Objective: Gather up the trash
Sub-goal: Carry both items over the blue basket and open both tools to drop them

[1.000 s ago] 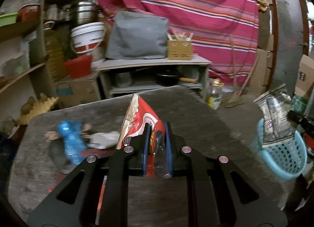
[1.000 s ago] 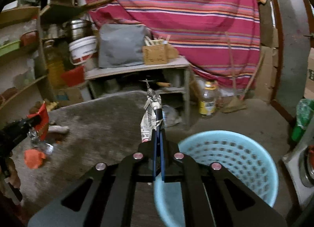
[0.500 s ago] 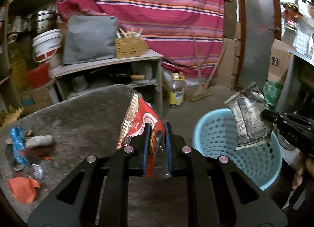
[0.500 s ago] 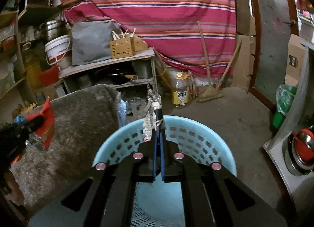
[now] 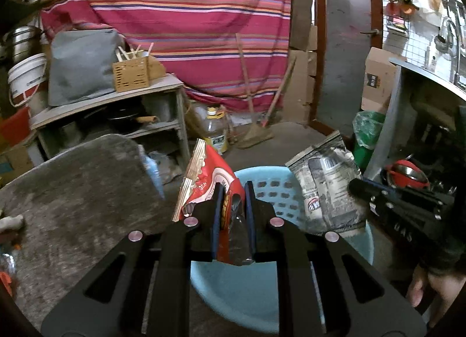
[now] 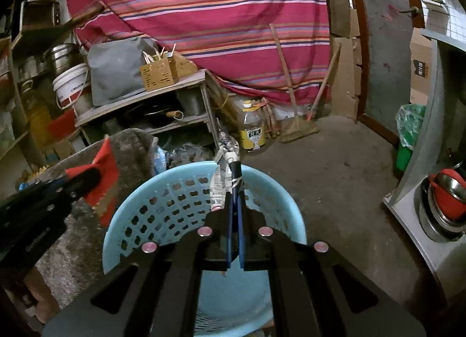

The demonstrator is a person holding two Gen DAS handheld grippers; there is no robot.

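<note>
— Beside the grey table, on its right, why does the blue basket sit so near?
— So trash drops straight in. Both claws hang over it.
— Holding what?
— The left gripper is clamped on a red snack wrapper; the right gripper is pinched tight on a grey printed wrapper. Neither is released yet.

Dim, fisheye-warped, dark vignetted corners
</note>
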